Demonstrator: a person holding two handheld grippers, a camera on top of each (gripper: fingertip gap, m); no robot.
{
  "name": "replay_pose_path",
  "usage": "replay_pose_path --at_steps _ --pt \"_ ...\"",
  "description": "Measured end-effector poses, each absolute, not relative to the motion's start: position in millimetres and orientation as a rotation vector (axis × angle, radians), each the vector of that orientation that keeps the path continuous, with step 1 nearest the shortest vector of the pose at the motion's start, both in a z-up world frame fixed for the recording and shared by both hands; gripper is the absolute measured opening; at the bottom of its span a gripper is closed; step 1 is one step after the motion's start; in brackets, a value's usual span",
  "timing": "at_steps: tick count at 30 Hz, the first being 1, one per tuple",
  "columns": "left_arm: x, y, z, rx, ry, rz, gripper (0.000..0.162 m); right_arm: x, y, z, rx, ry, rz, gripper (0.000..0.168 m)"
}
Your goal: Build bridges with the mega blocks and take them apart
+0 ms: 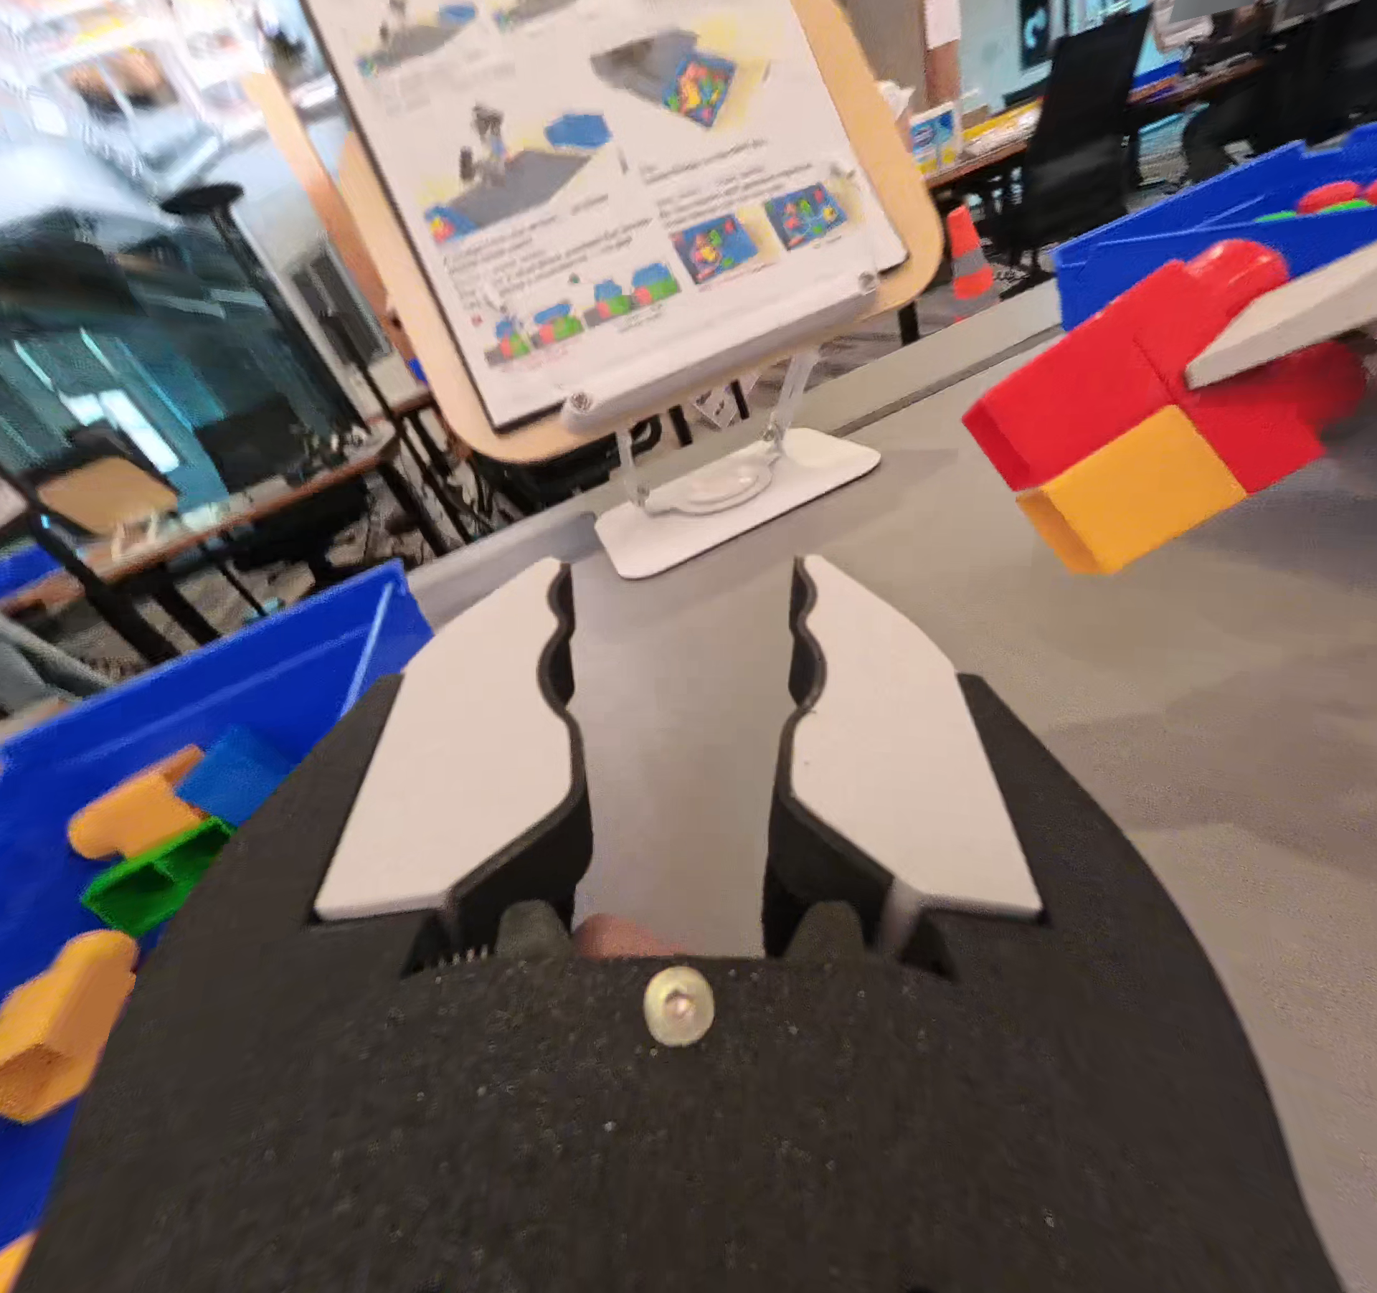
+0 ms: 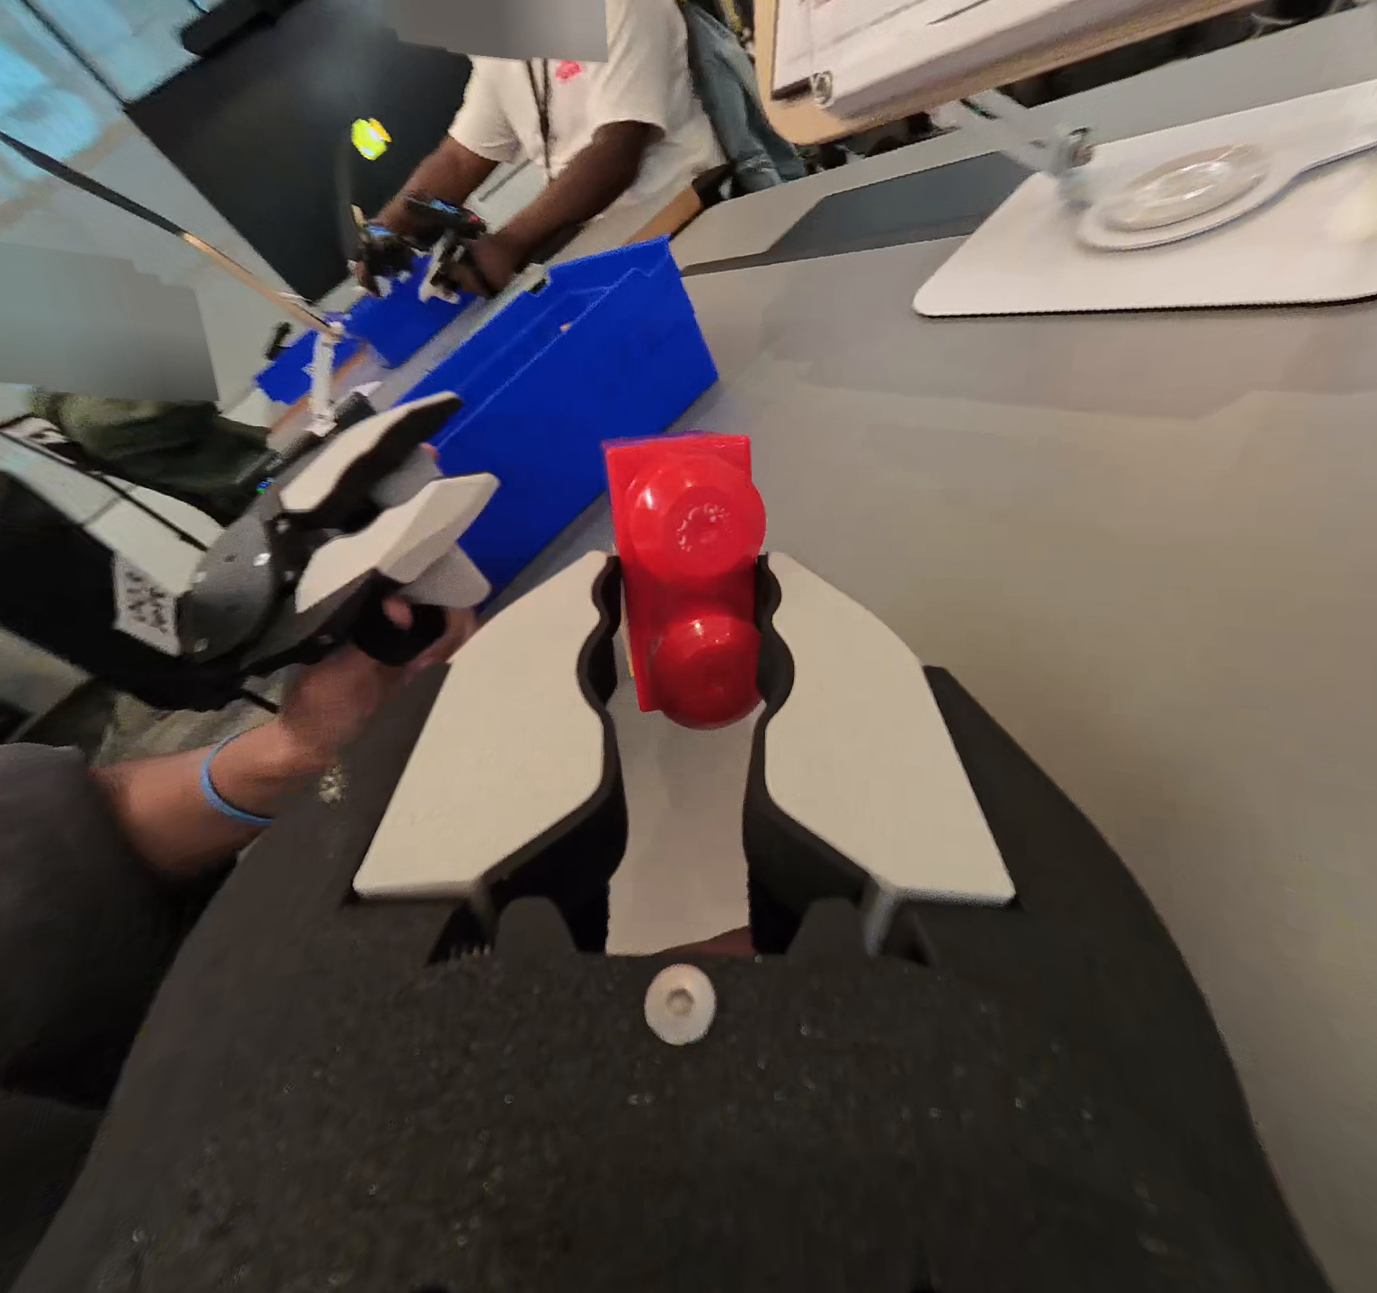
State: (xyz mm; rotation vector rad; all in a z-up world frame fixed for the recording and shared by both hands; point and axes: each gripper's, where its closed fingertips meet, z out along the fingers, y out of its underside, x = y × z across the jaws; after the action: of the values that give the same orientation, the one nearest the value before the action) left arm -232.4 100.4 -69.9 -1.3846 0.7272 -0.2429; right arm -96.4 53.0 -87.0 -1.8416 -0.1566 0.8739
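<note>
The grey table [image 1: 1118, 773] fills the lower right of the left wrist view. At the lower left of that frame sits a blue bin [image 1: 246, 691] holding loose blocks: two orange ones, a green one and a blue one, all partly hidden by the gripper body. A second blue bin [image 1: 1162, 266] stands at the right edge, upper half, with red and green pieces showing over its rim. Upper centre, a printed instruction sheet [image 1: 596, 139] rests tilted on a white stand [image 1: 738, 490]; its writing is blurred.

The left gripper [image 1: 682, 579] sits low in the centre with its fingers spread apart and only bare table between them.

The right gripper [image 2: 689, 579], at the centre of the right wrist view, is closed on a red block [image 2: 689, 564] with two round studs facing the camera, fingers touching both its sides. In the left wrist view that red block [image 1: 1103, 378] appears at mid-right, lifted off the table, joined to an orange block [image 1: 1125, 497] beneath it.
</note>
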Motion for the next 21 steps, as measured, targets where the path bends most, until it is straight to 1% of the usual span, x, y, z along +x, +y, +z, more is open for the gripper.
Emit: replay_pose_path --at_steps 2,4,7,9,11,12,17,21 --pt "-229.1 93.2 -65.9 -1.344 0.76 -0.227 0.057 -90.2 52.9 -82.3 -1.866 -0.158 0.793 0.034" --pt "-221.5 86.4 -69.9 -1.375 0.776 -0.305 0.06 -72.5 49.5 -63.4 -1.887 -0.187 0.65 0.034" --pt "-214.6 86.8 -83.7 -1.479 0.799 -0.386 0.065 1.3 37.6 -12.0 -1.961 -0.126 0.329 0.034" --pt "-213.2 89.2 -92.2 -1.547 0.802 -0.446 0.064 57.0 23.6 8.8 -2.07 -0.017 0.211 0.034" --pt "-214.3 88.1 -86.4 -1.576 0.756 -0.577 0.053 117.9 16.5 0.2 -2.227 0.066 -0.059 0.035" --pt "-215.6 87.9 -82.2 -1.581 0.733 -0.633 0.053 143.4 14.8 -12.0 -2.312 0.117 -0.15 0.034" --pt "-217.6 97.3 -101.0 -1.703 0.718 -0.701 0.059 186.2 20.5 -95.1 -2.662 0.2 -0.193 0.035" --pt "-215.8 99.9 -111.6 -1.777 0.71 -0.757 0.064 197.2 22.5 -129.6 -2.799 0.228 -0.29 0.035"
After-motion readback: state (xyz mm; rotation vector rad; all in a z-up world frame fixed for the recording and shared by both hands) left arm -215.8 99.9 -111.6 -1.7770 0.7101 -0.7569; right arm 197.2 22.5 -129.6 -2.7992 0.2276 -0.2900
